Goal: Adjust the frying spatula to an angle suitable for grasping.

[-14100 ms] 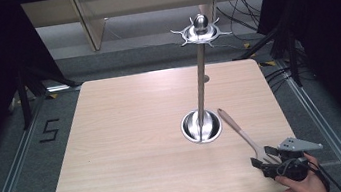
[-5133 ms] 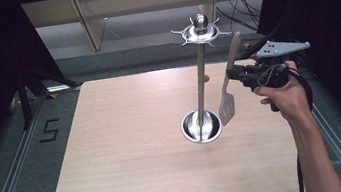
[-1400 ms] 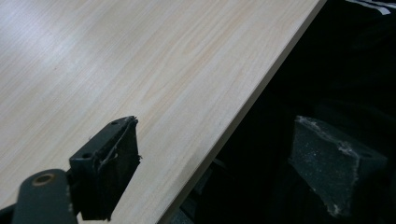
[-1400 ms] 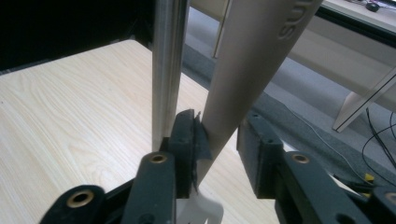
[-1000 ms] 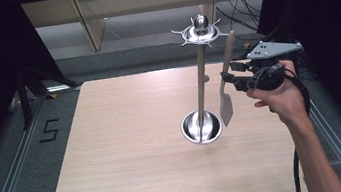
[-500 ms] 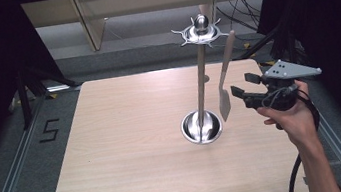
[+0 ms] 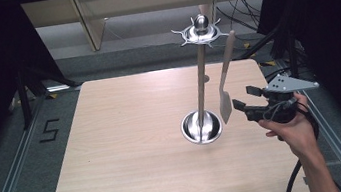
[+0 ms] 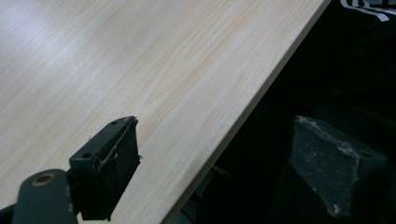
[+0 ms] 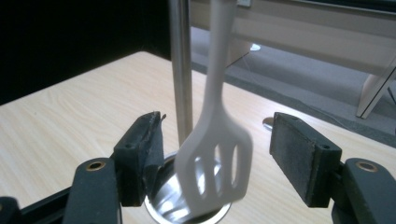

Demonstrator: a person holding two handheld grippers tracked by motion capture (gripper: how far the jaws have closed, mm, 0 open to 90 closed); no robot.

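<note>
Right gripper view: the right hand-held gripper (image 9: 212, 154) has just opened its jaws, and the slotted spatula (image 9: 215, 163) between them hangs free from the utensil stand (image 7: 201, 28), so hanging looks done; the left hand-held gripper (image 8: 215, 172) stands open, empty.

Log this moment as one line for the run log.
spatula: hanging from stand hook | right tool: jaws just opened, apart beside the blade, not gripping | left tool: open, at table near edge

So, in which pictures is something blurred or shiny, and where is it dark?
Right gripper view: the slotted spatula is smeared by motion blur between the open jaws, and the stand's round base glints. High view: the wooden table is evenly lit, its surroundings nearly black. Left gripper view: soft glare on the tabletop, darkness past its edge.
</note>
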